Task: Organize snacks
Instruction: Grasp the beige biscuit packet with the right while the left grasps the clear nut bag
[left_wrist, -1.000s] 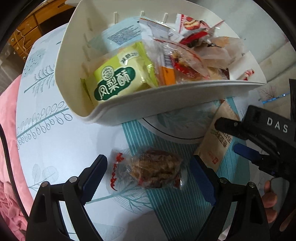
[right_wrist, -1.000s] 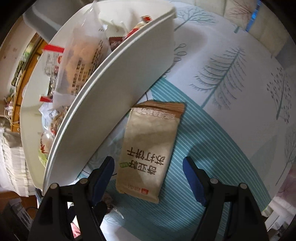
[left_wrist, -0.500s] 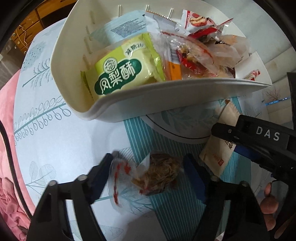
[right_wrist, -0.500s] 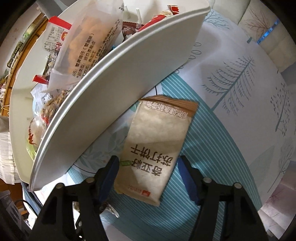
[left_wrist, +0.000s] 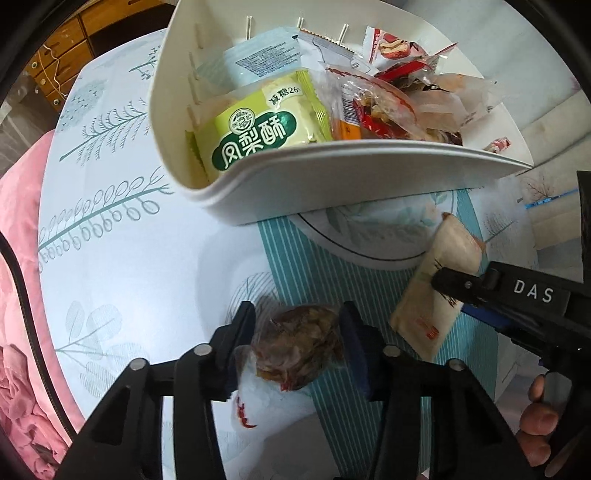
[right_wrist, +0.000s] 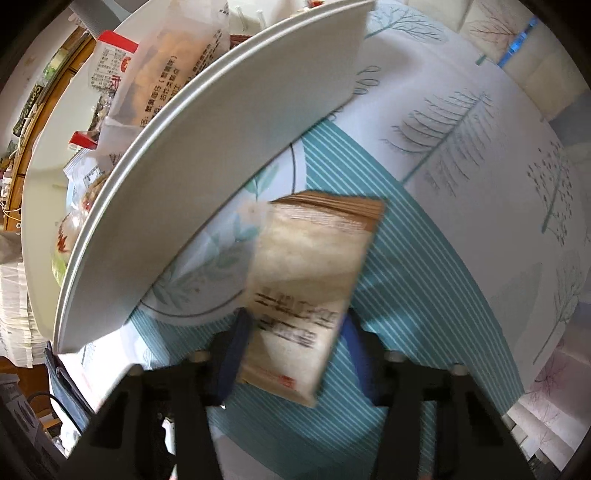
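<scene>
The left tongs (left_wrist: 297, 332), just closing, clamp a clear-wrapped brown nutty snack (left_wrist: 301, 341) on the tree-patterned counter (left_wrist: 122, 266). The right tongs (right_wrist: 291, 343), also just closing, pinch a tan paper cracker packet (right_wrist: 306, 273). Beyond both stands a white plastic bin (left_wrist: 332, 184) of snacks.

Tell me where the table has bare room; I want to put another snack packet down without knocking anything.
The widest free patch is the white tablecloth left of the white bin, bordered by the pink fabric. The tree-printed cloth right of the bin is also bare. It is crowded below the bin, where the clear-wrapped snack and tan packet lie.
</scene>
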